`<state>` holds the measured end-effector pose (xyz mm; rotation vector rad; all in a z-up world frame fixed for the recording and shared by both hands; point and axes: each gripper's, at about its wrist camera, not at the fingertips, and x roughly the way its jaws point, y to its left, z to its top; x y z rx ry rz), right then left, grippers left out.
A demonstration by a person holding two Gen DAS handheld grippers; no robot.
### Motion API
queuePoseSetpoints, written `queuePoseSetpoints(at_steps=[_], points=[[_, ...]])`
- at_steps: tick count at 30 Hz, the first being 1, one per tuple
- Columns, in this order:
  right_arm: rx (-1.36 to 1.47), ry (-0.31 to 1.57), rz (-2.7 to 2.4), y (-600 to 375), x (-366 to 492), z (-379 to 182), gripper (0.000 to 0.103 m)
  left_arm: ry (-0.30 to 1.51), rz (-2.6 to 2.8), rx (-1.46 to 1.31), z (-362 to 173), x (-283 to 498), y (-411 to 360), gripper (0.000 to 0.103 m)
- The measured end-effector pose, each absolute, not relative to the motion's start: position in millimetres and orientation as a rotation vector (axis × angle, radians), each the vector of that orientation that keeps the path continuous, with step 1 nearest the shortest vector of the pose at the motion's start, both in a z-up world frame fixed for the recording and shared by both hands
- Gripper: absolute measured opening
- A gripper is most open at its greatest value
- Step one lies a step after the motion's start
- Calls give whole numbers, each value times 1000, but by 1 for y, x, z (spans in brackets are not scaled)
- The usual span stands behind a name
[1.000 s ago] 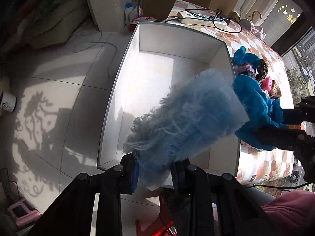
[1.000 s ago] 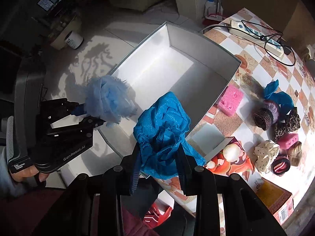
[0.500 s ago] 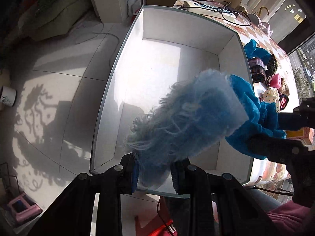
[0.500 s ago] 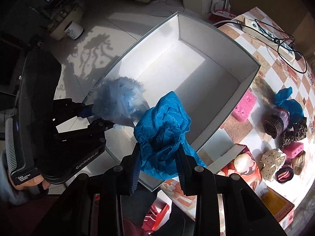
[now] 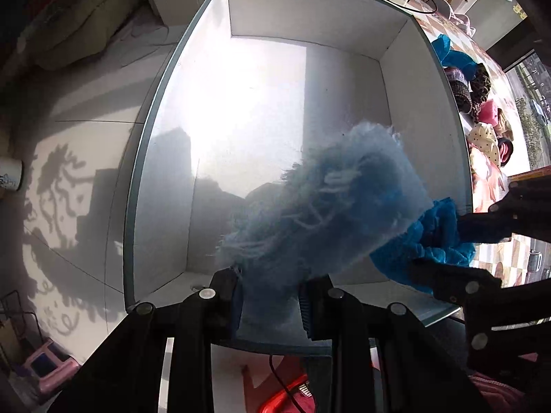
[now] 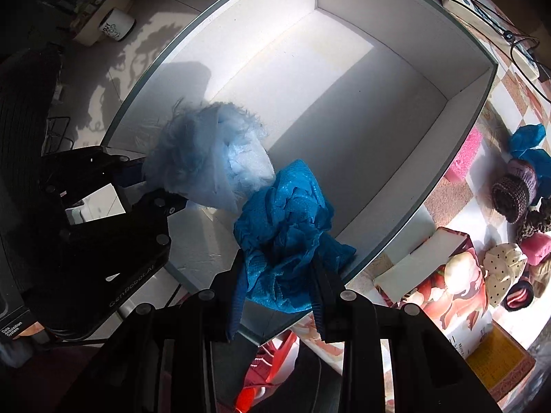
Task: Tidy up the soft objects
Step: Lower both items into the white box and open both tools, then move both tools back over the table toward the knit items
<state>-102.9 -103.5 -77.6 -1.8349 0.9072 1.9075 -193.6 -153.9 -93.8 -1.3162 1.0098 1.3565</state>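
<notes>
so both grippers are loaded right now. closest to the lens, the left gripper (image 5: 270,304) has its fingers pinched narrow on the fluffy pale blue piece (image 5: 323,213), which flops forward and up out of the jaws. the right gripper (image 6: 277,297) is clamped the same way on the bright blue knit cloth (image 6: 286,227), bunched in a wad between its fingers. in the right wrist view the two bundles sit just beside each other, maybe touching at the edges, can't tell for sure.

what changed over the last second: both hands moved forward and in. a second ago the white box (image 5: 423,110) sat further off and the bundles hung around its near rim; now it fills most of both views and both pieces hang over its near end, above the bare floor of the box. neither has been let go.

my read is the carry is basically done and the drop is next. nothing looks to be inside the box yet, so these would be the first two in.

further out on the checkered table (image 6: 496,113), beyond the box's far wall, the rest of the soft stuff waits: a pink sponge (image 6: 463,158), a brown knit hat (image 6: 513,192), a polka dot piece (image 6: 502,272). plenty left.
</notes>
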Motion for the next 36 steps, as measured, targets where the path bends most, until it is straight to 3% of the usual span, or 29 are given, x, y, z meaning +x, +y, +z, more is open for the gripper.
queuePoseSetpoints(at_steps=[13,16,18,20,21,24,26,27,31,36], points=[[-1784,902,1904,-104,-89,-66,35,1020,1322,-1269,-87,-190,-155,30],[-1758,889,1924,-99,-88,-59,35,1009,1331,-1239,-81,-190,-155,38],[-1751,883,1937,-94,-87,-53,36,1011,1337,-1207,-77,-188,-156,61],[-1744,866,1946,-92,-86,-49,57,1032,1349,-1172,-73,-186,-156,81],[-1736,848,1946,-92,-86,-46,59,1049,1350,-1159,-72,-185,-157,85],[-1713,835,1957,-86,-85,-37,86,1023,1330,-1168,-68,-188,-158,88],[-1683,841,1963,-83,-83,-29,102,961,1335,-1179,-60,-193,-159,97],[-1669,847,1961,-83,-81,-24,102,916,1338,-1188,-55,-196,-159,103],[-1588,948,1944,-75,-71,-9,102,743,1340,-1212,-36,-211,-153,103],[-1449,1102,1871,-54,-51,0,102,717,1306,-1181,-17,-211,-129,103]])
